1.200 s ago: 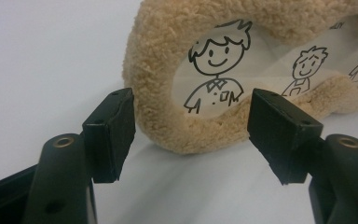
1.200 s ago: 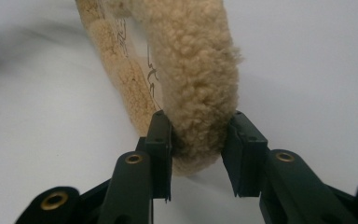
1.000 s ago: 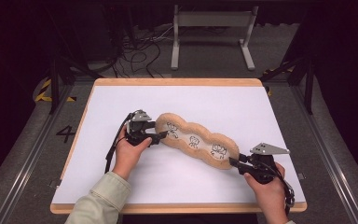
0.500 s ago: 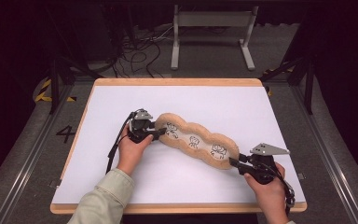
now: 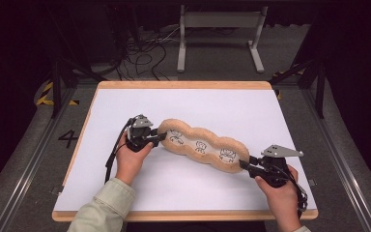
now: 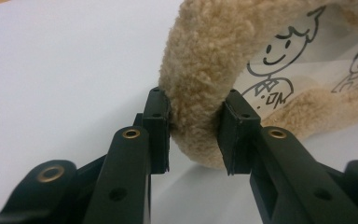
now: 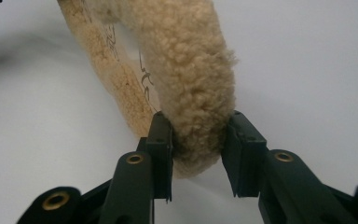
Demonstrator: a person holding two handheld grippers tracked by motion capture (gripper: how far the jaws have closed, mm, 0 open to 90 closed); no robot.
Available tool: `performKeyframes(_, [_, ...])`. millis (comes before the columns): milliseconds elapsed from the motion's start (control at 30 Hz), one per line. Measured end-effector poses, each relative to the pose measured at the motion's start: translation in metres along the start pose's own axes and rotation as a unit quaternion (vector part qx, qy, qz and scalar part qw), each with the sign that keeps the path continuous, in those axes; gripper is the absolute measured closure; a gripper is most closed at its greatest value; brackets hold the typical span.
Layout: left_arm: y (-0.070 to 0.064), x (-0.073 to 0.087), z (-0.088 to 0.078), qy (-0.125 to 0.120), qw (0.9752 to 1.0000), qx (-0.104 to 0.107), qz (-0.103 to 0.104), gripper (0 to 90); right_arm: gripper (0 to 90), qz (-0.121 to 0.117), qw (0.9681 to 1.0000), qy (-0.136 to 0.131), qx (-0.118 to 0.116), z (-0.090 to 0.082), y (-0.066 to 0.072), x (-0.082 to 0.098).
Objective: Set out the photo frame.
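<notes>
On white table [image 5: 125,193], both tongs [image 6: 193,135] [image 7: 196,156] pinch opposite fuzzy ends of lumpy tan cushion [image 5: 200,145].

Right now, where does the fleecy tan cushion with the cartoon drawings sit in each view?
High view: cushion lies slantwise mid-table, between both grippers.
Left gripper view: its end is squeezed between the jaws, upper right.
Right gripper view: its other end runs up from the jaws.
Shared landmark: the cartoon drawings.
</notes>
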State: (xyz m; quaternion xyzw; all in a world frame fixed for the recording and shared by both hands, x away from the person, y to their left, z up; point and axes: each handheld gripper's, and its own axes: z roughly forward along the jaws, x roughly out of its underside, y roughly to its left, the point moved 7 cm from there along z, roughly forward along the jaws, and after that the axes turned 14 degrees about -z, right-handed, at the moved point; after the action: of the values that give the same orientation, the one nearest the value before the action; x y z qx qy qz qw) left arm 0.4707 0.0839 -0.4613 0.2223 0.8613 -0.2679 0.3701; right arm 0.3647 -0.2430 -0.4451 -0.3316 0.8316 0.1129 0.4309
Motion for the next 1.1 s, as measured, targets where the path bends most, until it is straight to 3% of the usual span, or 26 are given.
performKeyframes(233, [-0.004,0.005,-0.024,-0.016,0.9998,-0.008,0.0,66.8,66.5,-0.008,0.9999,-0.013,-0.002,0.002,-0.005,-0.013])
performKeyframes(633, [-0.015,0.015,-0.05,-0.029,0.9995,-0.012,-0.008,65.1,67.2,-0.013,0.9995,-0.025,0.013,0.013,-0.022,-0.034])
performKeyframes(767, [-0.014,0.018,-0.052,-0.028,0.9994,-0.017,-0.01,64.9,67.3,-0.022,0.9994,-0.021,0.019,0.02,-0.024,-0.039])
performKeyframes(900, [-0.013,0.022,-0.05,-0.019,0.9995,-0.024,-0.012,65.1,67.5,-0.042,0.9982,-0.009,0.042,0.029,-0.027,-0.042])
performKeyframes(1100, [-0.01,0.024,-0.048,-0.013,0.9994,-0.028,-0.015,65.0,67.6,-0.041,0.9982,-0.001,0.045,0.04,-0.03,-0.041])
